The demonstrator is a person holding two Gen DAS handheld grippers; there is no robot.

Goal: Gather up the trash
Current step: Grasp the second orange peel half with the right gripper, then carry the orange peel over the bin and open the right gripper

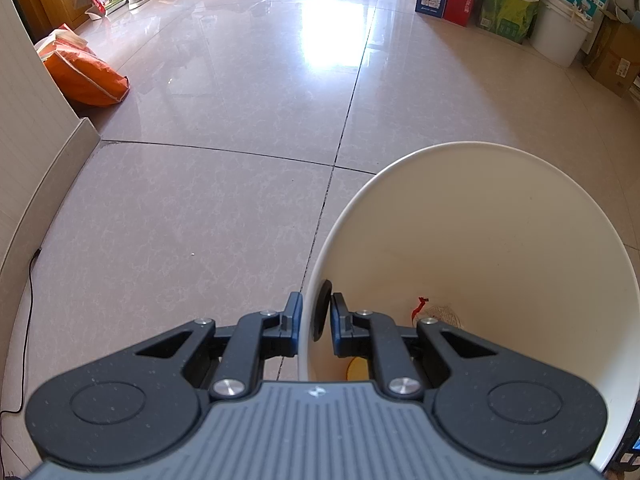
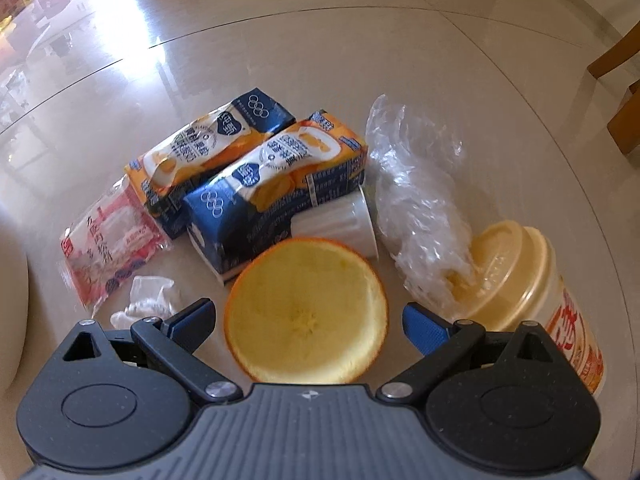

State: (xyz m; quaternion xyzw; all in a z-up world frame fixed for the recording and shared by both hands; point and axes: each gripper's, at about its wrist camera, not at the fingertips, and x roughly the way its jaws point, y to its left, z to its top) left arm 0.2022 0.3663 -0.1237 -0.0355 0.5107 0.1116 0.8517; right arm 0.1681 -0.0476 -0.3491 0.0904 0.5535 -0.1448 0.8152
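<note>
My left gripper is shut on the rim of a white bin, one finger outside and one inside the wall. Some trash lies at the bin's bottom, a red-tied net and a yellow scrap. In the right wrist view my right gripper stands open, its fingers on either side of a hollow orange peel half without touching it. Behind the peel lie two blue-and-orange drink cartons, a small white cup, crumpled clear plastic, a lidded noodle cup, a pink wrapper and a white scrap.
The trash lies on a glossy round table; a wooden chair stands at its right. In the left wrist view a tiled floor stretches ahead, with an orange bag by the left wall and boxes and a white bucket at the far right.
</note>
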